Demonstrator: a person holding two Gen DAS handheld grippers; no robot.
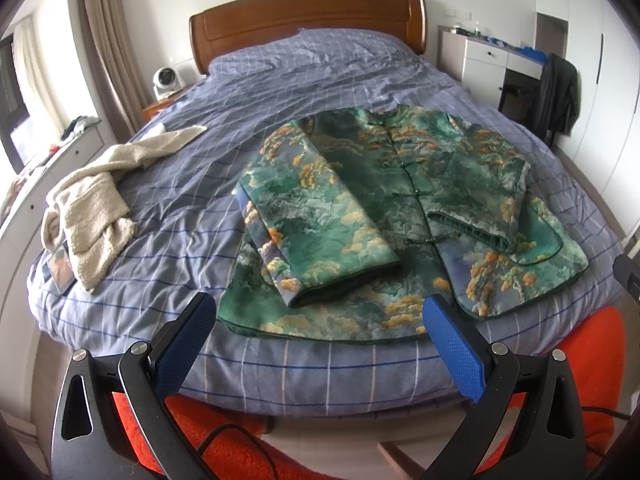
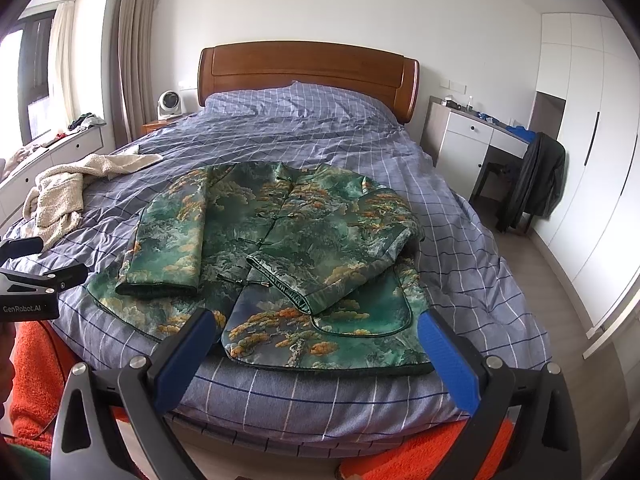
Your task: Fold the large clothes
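A green jacket point(image 1: 372, 200) printed with orange trees lies front up on the bed point(image 1: 320, 376), both sleeves folded in over its chest. The same jacket point(image 2: 304, 236) fills the middle of the right wrist view. My left gripper point(image 1: 320, 312) hovers open above the jacket's near hem, blue pads wide apart, holding nothing. My right gripper point(image 2: 316, 328) is open too, just short of the hem at the bed's foot. The left gripper's black body point(image 2: 36, 280) shows at the left edge of the right wrist view.
A cream fleece garment point(image 1: 92, 196) lies crumpled on the bed's left side beside a small card point(image 1: 60, 268). A wooden headboard point(image 1: 308, 16) stands at the far end. A dark jacket hangs on a chair point(image 2: 532, 180) by a white desk at right. Orange fabric point(image 1: 592, 360) is below.
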